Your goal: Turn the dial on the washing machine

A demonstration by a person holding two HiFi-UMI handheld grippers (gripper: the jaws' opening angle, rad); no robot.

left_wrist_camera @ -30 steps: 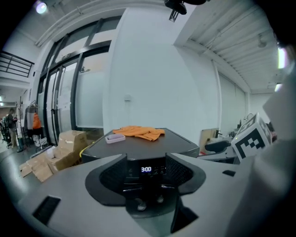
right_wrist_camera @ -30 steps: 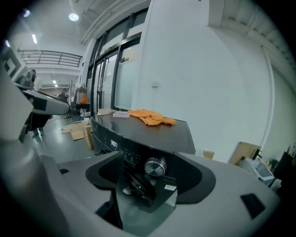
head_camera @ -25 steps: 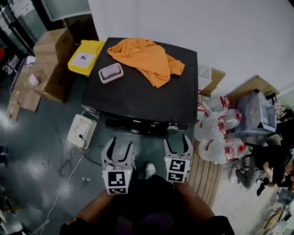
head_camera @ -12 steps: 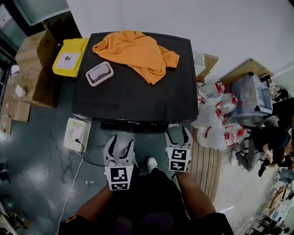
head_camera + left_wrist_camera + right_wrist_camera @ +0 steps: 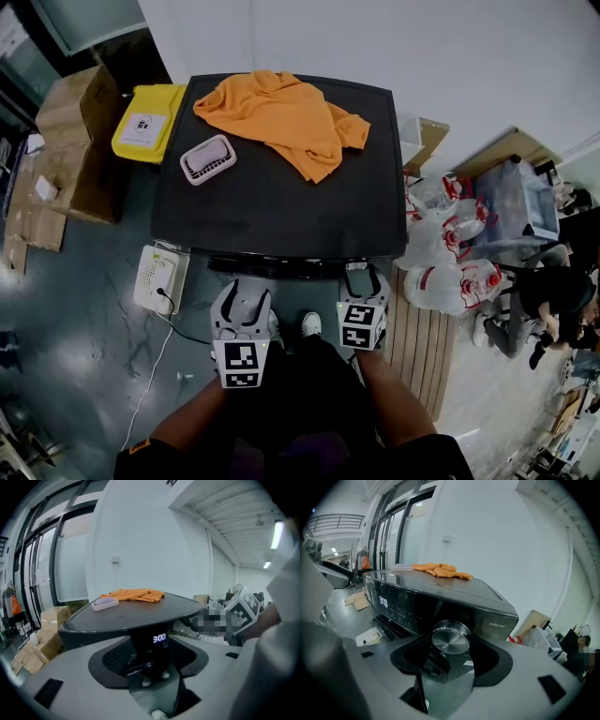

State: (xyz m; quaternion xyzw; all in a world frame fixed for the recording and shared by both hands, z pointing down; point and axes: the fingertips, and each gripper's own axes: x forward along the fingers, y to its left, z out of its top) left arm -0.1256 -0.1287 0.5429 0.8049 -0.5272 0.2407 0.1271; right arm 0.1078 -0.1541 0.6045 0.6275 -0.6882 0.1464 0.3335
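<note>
Head view, from above: a black washing machine (image 5: 281,202) fills the centre of the frame, its front edge toward the bottom; on its top lie an orange cloth (image 5: 286,117) in the upper middle and a pink tray (image 5: 208,157) to the cloth's left, the two apart. A yellow bin (image 5: 145,122) stands against the machine's upper left corner, with cardboard boxes (image 5: 80,141) further left; a white box (image 5: 159,279) with a cable sits on the floor at the lower left corner; clear bags with red print (image 5: 450,281) are heaped to the right.

Left gripper (image 5: 248,291), lower centre left: it is just in front of the machine's front panel, with its jaws apart and nothing between the pads; its own view shows the lit display (image 5: 159,638) reading 3:00 framed in the gap, beyond the tips.

Right gripper (image 5: 365,275), lower centre right: it is at the front panel's right end; its jaws have just been closing yet stand apart. In the right gripper view the round metal dial (image 5: 450,640) protrudes from the panel and lies in the gap between the two pads, at the frame's centre; a margin shows on either side, so the pads do not press on it.
</note>
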